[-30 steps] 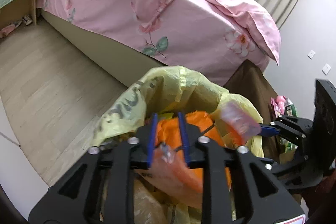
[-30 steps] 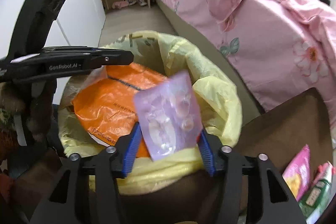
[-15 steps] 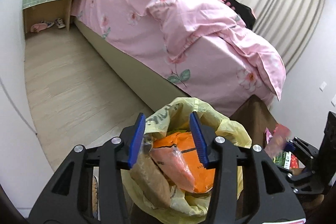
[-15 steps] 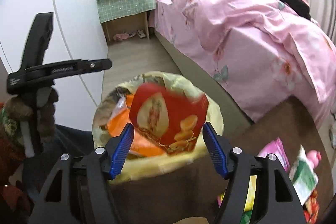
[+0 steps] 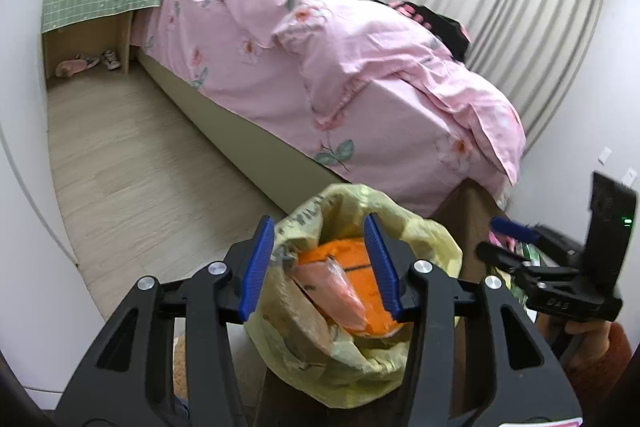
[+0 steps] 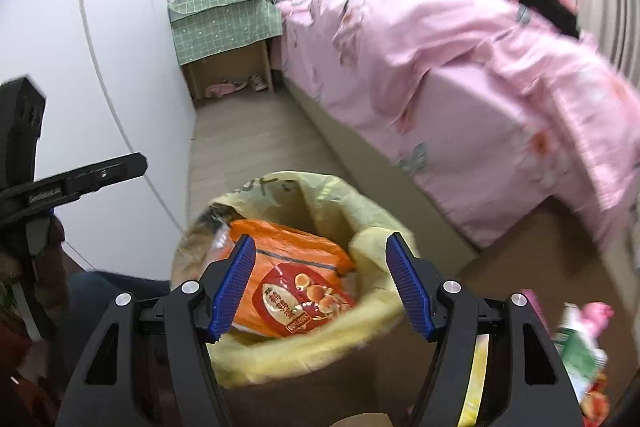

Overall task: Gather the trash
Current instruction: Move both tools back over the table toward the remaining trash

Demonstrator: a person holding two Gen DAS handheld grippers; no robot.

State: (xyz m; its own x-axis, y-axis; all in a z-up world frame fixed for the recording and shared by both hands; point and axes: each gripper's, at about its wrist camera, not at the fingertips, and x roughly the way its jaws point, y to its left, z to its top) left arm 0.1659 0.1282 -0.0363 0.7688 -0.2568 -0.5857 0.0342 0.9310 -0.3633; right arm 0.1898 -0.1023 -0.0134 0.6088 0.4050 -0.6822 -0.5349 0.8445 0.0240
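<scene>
2 wrappers had just gone into the yellow trash bag (image 6: 304,343): a second earlier the left hand-held gripper (image 5: 322,269) pinched a translucent orange packet (image 5: 332,287) and the right hand-held gripper (image 6: 322,287) held a flat wrapper, and now both lay loose inside the bag. The left jaws had just been opening and stood apart with nothing between them; the right jaws had spread to their widest and then held there, also empty. Both hung above the bag's mouth, so this drop-off looked finished. The red snack wrapper (image 6: 304,303), printed with round orange biscuits, lay face up on a larger orange bag (image 6: 288,243). More bright packets (image 6: 580,339) remained on the brown tabletop (image 6: 520,251) at the right, probably the next things to collect.
</scene>
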